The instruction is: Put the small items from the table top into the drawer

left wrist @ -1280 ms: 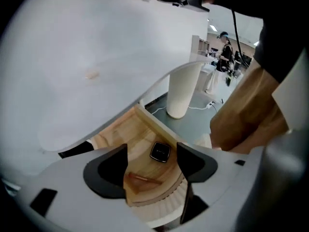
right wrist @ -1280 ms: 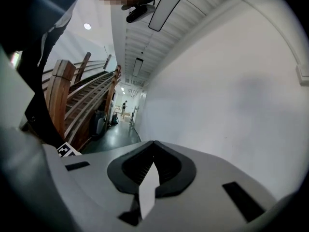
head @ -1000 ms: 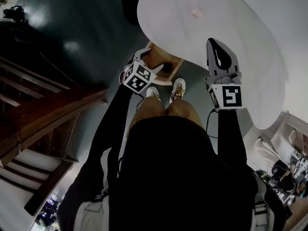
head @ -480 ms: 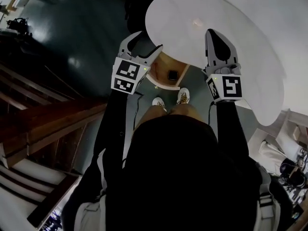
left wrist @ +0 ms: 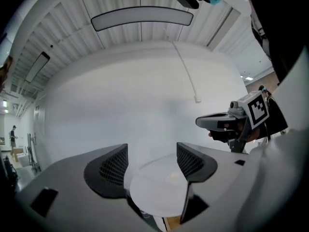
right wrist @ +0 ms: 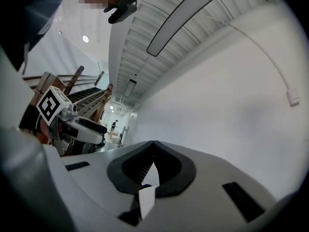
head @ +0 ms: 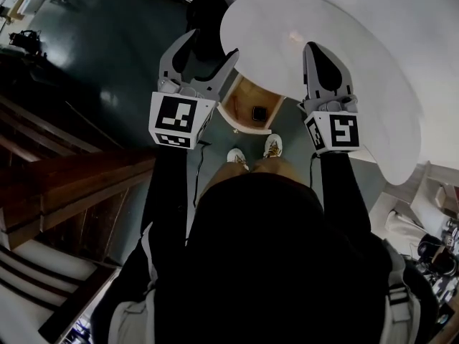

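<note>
An open wooden drawer [head: 242, 95] sticks out under the near edge of the round white table [head: 358, 41]. One small dark item [head: 259, 112] lies in it. A faint pale spot [head: 295, 35] shows on the table top; I cannot tell what it is. My left gripper [head: 210, 43] is raised above the drawer's left side, open and holding nothing. In the left gripper view the table [left wrist: 159, 192] shows between the fingers. My right gripper [head: 316, 47] hovers over the table's near edge, shut and holding nothing, its tips meeting [right wrist: 153, 144].
A dark object [head: 208, 13] stands behind the table's left edge. A wooden stair railing [head: 72, 185] runs at the left over dark floor [head: 115, 56]. The person's shoes [head: 251, 153] are just before the drawer. Clutter [head: 430, 246] lies at the lower right.
My left gripper has lifted up and leftward away from the drawer, toward the camera. The right gripper has barely moved. The drawer's inside with the dark item now shows.
</note>
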Motion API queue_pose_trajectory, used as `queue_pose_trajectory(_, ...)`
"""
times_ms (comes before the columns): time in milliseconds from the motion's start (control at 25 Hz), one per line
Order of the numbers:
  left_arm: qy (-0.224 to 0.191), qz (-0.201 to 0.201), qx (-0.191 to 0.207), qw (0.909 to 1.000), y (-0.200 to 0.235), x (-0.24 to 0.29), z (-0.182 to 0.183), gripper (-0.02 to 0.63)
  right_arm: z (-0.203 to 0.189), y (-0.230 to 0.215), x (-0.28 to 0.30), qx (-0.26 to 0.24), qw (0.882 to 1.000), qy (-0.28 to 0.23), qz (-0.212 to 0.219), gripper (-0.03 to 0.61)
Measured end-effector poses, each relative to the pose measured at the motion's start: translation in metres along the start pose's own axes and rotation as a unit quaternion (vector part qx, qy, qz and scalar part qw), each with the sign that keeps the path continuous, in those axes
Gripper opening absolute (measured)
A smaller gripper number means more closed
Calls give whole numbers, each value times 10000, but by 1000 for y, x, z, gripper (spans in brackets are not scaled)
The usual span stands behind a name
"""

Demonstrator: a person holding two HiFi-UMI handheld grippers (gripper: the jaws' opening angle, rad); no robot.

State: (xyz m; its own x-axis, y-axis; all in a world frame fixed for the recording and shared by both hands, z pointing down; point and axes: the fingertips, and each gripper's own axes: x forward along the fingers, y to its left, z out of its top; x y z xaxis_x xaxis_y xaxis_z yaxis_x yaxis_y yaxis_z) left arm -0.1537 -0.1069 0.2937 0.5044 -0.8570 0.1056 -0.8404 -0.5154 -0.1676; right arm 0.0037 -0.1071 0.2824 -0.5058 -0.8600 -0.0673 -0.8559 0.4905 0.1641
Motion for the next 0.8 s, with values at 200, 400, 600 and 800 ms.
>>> queue_pose_trajectory(200,-40,-111,-150,9998,-5,4,0,328,0,0,-3,-4,10000,-3,-34,26)
queue_pose_trajectory(400,-206,-357,-204,9989,-20,21,13,328,2,-19,-14,-43,9997,-17,-252,26)
queue_pose_trajectory(600,-197,-747,-166,9969,-49,51,18,328,-4,-53,-32,-27,9982,63,-597,26)
queue_pose_trajectory(800,-205,-1029,-73,9945,-69,74,20,328,-14,-79,-43,-10,9963,167,-847,26)
